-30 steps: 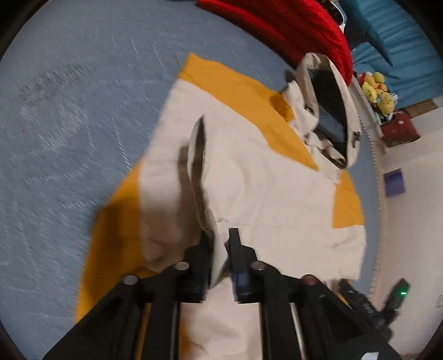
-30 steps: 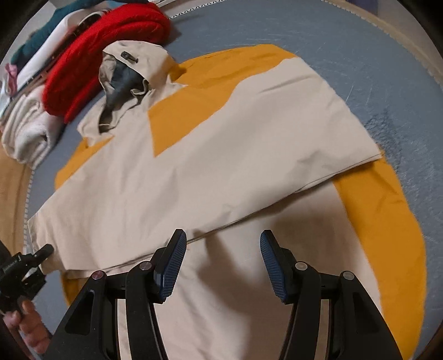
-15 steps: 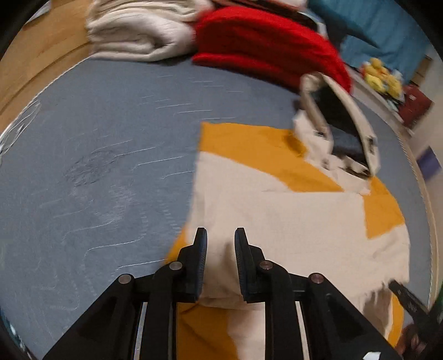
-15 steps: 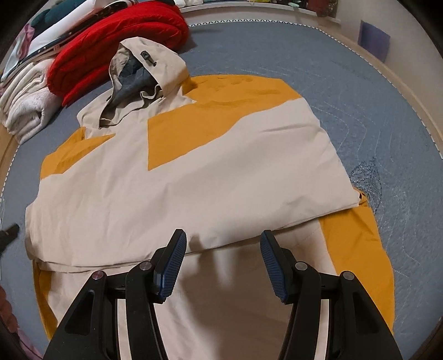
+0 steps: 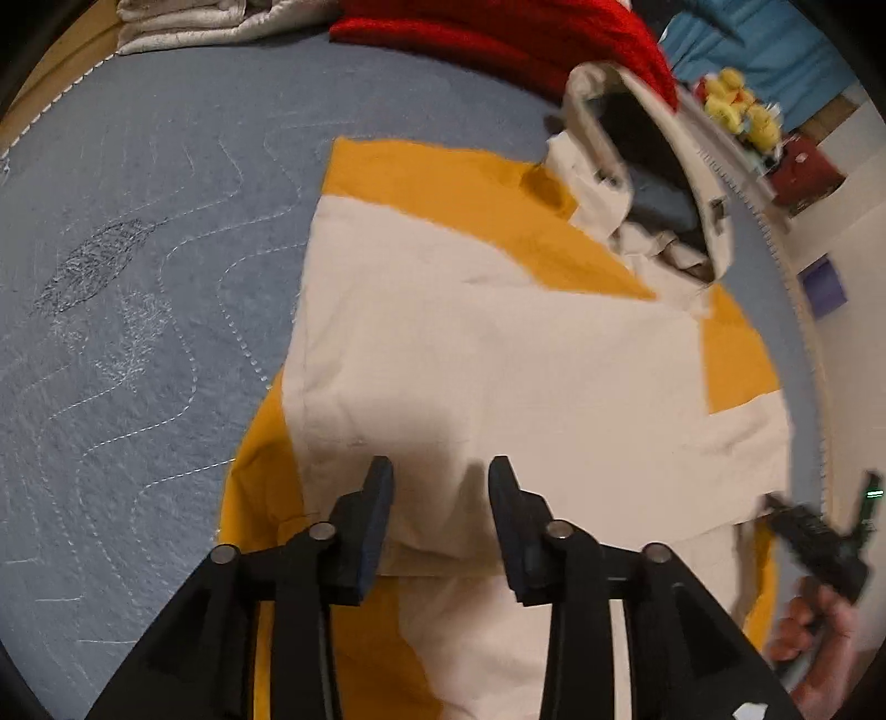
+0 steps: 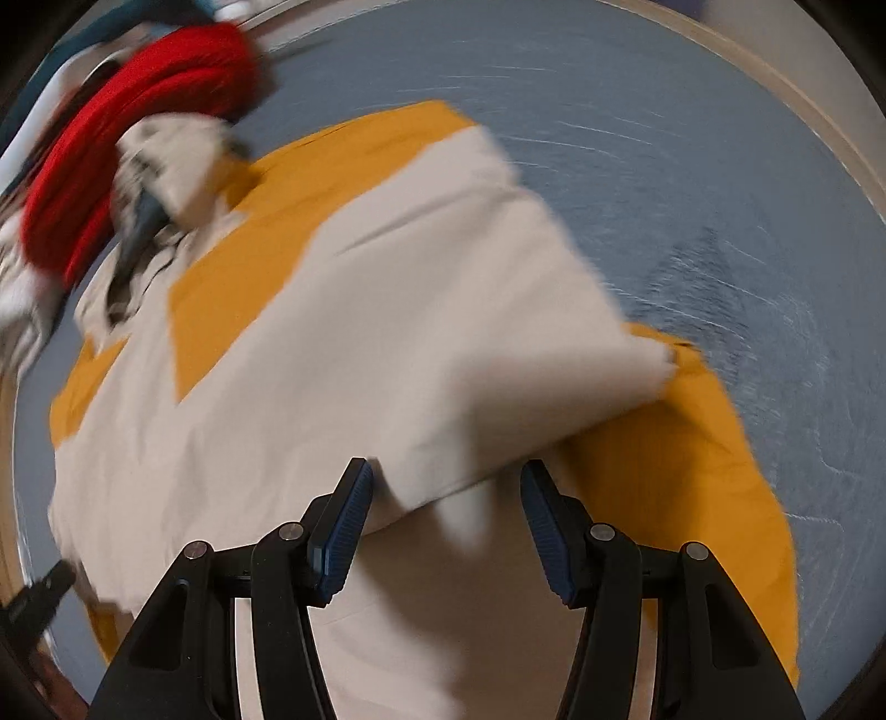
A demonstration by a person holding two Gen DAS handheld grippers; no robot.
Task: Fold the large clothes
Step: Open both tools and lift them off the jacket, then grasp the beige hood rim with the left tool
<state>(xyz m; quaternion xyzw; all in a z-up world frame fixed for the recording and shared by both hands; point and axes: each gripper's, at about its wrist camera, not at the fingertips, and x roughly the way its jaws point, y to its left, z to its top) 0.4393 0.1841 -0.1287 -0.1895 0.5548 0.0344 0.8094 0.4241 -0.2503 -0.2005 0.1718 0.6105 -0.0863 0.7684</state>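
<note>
A cream and orange hooded jacket (image 5: 487, 354) lies flat on the blue-grey mat (image 5: 138, 266), with its sleeves folded across the body. Its hood (image 5: 642, 166) points to the far side. My left gripper (image 5: 440, 471) is open and empty, just above the folded sleeve's near edge. My right gripper (image 6: 446, 479) is open and empty, over the same jacket (image 6: 387, 332) where the folded sleeve's edge crosses the cream lower part. The right wrist view is motion-blurred. The other gripper (image 5: 814, 537) and hand show at the left wrist view's right edge.
Folded red clothing (image 5: 526, 39) and a cream pile (image 5: 210, 22) lie beyond the hood. The red pile (image 6: 138, 149) also shows in the right wrist view. Yellow toys (image 5: 742, 111) and a red box (image 5: 803, 171) stand past the mat's edge (image 5: 775, 238).
My left gripper let go of the sleeve it held, laid it flat across the jacket, and opened. My right gripper stayed open and shifted over the jacket.
</note>
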